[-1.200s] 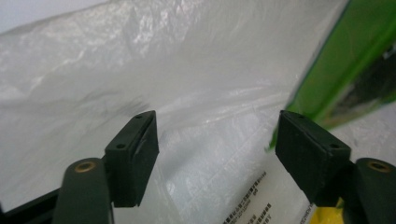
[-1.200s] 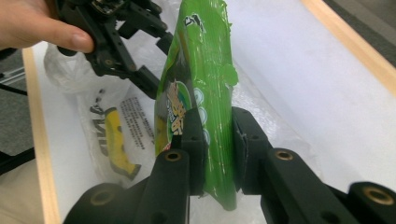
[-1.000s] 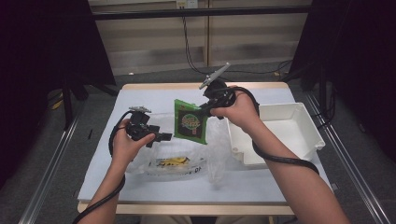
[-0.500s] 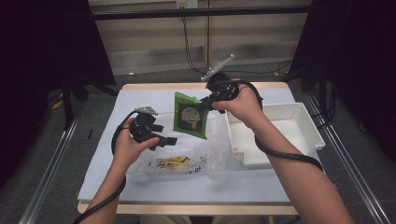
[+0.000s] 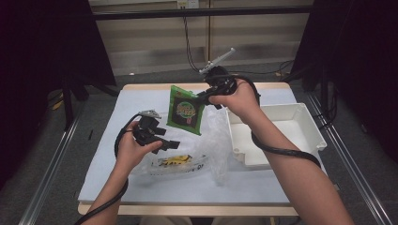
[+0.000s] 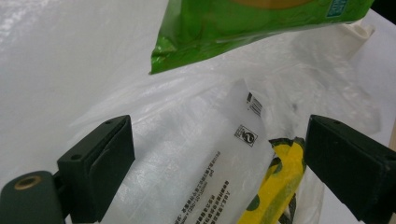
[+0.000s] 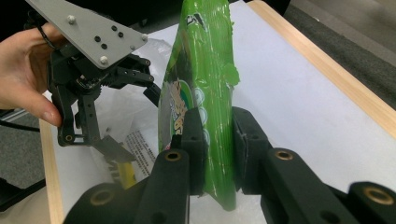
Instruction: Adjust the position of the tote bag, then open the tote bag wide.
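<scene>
One green packet (image 5: pixel 186 110) hangs upright in the air, long axis vertical, pinched at its upper edge by the right gripper (image 7: pixel 217 140); below and to its left, the left gripper (image 5: pixel 162 140), jaws wide apart and holding nothing, hovers over the clear bag (image 6: pixel 187 154) on the table (image 5: pixel 117 108).

Glossy green foil packet (image 5: pixel 186 111); crinkled clear plastic bag (image 5: pixel 212 149); matt white tray (image 5: pixel 300 121).
</scene>
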